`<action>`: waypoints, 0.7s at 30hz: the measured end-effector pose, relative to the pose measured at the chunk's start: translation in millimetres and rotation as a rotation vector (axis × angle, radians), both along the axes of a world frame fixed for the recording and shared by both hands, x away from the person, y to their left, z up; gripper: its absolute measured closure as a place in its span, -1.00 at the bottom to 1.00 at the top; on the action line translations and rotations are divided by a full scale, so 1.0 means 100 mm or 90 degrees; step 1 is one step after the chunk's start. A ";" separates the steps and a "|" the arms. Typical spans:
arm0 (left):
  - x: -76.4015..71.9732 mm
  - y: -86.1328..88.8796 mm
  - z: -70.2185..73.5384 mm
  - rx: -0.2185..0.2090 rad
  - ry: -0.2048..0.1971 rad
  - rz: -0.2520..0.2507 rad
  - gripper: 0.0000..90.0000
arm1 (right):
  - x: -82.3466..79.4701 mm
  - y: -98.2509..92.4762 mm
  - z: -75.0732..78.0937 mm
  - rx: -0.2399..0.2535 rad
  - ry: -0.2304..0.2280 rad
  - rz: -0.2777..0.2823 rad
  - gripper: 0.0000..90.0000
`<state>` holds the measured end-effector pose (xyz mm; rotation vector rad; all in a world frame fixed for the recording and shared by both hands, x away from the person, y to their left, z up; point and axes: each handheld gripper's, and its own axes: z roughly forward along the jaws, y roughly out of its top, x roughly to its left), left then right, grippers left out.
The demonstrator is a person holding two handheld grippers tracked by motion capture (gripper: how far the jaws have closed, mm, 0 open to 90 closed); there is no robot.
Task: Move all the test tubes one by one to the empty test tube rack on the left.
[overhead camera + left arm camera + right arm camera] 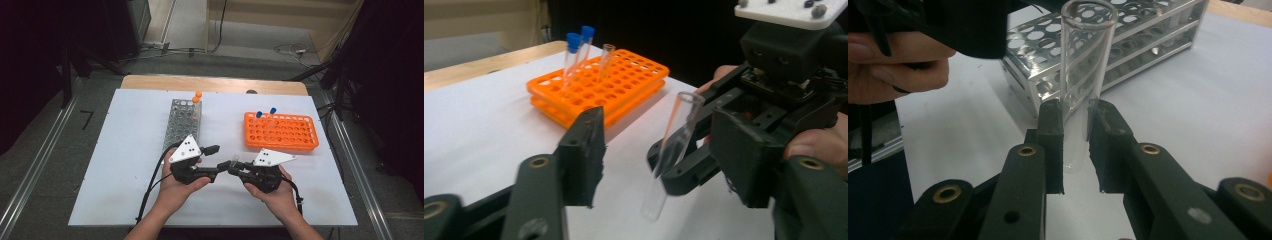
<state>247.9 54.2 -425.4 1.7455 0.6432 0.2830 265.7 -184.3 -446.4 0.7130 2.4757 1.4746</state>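
Glass tube (1083, 75), uncapped, stands upright pinched between the right gripper (1075, 145) pads, near the table's front middle. Left gripper (674, 150) faces it with fingers spread partway, the tube between them, not yet touched. A handover looks under way; next the left must close on the tube before the right releases.

- Test tube (1083, 65): clear, colourless glass.
- Right hand-held gripper (1075, 150): black jaws, brass-coloured rivets.
- Orange rack (281, 131): bright orange, holding blue-capped tubes (579, 42).
- Metal rack (183, 125): silvery, with orange-capped tubes (197, 97).
- Bench (125, 150): white top, wooden edge.
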 end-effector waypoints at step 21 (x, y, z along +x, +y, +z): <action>-0.02 -0.17 -0.06 0.030 -0.007 -0.031 0.61 | -0.06 0.09 0.02 -0.002 0.016 0.038 0.65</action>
